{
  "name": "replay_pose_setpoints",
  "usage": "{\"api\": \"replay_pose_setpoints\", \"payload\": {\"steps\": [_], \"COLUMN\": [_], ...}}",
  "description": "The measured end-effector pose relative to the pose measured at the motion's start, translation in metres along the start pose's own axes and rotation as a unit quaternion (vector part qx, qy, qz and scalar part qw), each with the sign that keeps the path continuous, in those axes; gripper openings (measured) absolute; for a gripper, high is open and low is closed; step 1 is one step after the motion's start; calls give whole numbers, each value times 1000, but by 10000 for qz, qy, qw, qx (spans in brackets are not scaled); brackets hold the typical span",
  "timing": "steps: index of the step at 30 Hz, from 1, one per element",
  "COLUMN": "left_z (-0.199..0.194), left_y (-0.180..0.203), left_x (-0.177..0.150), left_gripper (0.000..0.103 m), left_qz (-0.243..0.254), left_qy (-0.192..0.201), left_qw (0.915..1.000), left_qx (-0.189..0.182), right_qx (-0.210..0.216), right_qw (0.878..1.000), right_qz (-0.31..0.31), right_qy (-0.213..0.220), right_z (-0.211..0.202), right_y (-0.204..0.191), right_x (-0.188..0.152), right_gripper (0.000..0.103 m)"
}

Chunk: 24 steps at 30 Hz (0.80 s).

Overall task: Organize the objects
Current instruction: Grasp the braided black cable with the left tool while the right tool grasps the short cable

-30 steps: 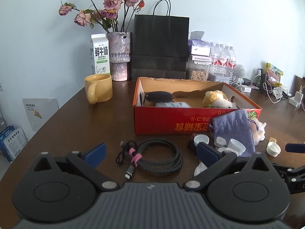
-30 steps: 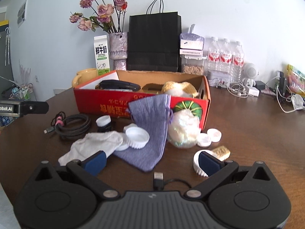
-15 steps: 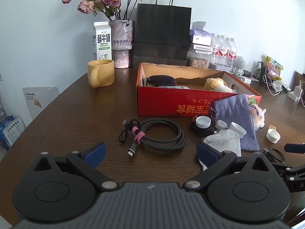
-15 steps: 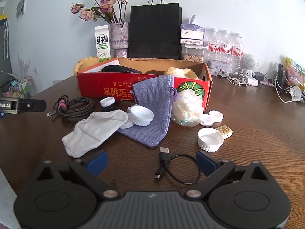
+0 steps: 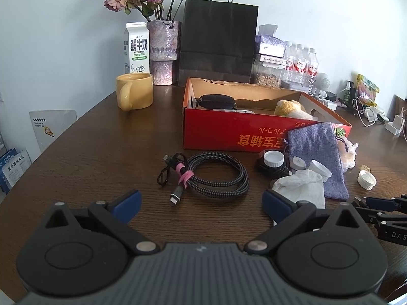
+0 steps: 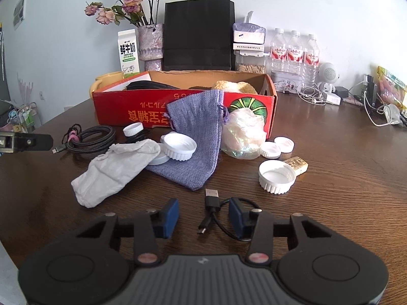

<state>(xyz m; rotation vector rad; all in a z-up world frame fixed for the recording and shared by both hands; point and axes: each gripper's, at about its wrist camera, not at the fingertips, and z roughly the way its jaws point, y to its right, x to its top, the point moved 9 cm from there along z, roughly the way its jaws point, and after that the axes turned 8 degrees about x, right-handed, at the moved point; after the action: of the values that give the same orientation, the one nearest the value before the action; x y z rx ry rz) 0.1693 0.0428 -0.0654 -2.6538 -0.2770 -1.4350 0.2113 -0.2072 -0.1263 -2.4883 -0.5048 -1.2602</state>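
A short black USB cable (image 6: 213, 213) lies on the brown table (image 6: 343, 190) between the jaws of my right gripper (image 6: 203, 218). The jaws are closing, and the blue pads (image 6: 170, 217) stand either side of the cable without clamping it. My left gripper (image 5: 202, 203) is open and empty, just short of a coiled braided cable (image 5: 216, 175) with a pink tie. Behind these stands a red cardboard box (image 5: 229, 137) holding a black case (image 5: 216, 101) and a plush toy (image 5: 290, 108). A purple pouch (image 6: 195, 139), a white cloth (image 6: 114, 167) and several white caps (image 6: 277, 176) lie before the box.
A crinkled plastic bag (image 6: 244, 137) and a small gold block (image 6: 296, 165) sit right of the pouch. A yellow mug (image 5: 133, 94), milk carton (image 5: 136, 48), flower vase (image 5: 162, 50), black paper bag (image 5: 218, 40) and water bottles (image 6: 295, 48) line the back. Chargers and cords (image 6: 376, 101) clutter the right.
The right gripper's jaws have drawn in from wide to narrow around the short USB cable. Both views have backed off from the clutter a little. The left jaws stay wide.
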Motion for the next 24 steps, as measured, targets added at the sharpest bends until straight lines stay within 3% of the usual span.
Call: {"api": "replay_pose_setpoints", "payload": {"steps": [6,24], "left_z": [2,16], "left_y": [-3,-1], "left_x": [-1,3], "left_gripper": [103,103], "left_qz": [-23,49], "left_qy": [-37,-202], "left_qw": [10000,9997], "left_qx": [29,85], "right_qx": [-6,257], "right_qw": [10000,9993], "right_qz": [-3,-46], "right_qy": [34,265], "right_z": [1,1], "right_y": [3,-4], "right_x": [2,11], "right_gripper": [12,12]}}
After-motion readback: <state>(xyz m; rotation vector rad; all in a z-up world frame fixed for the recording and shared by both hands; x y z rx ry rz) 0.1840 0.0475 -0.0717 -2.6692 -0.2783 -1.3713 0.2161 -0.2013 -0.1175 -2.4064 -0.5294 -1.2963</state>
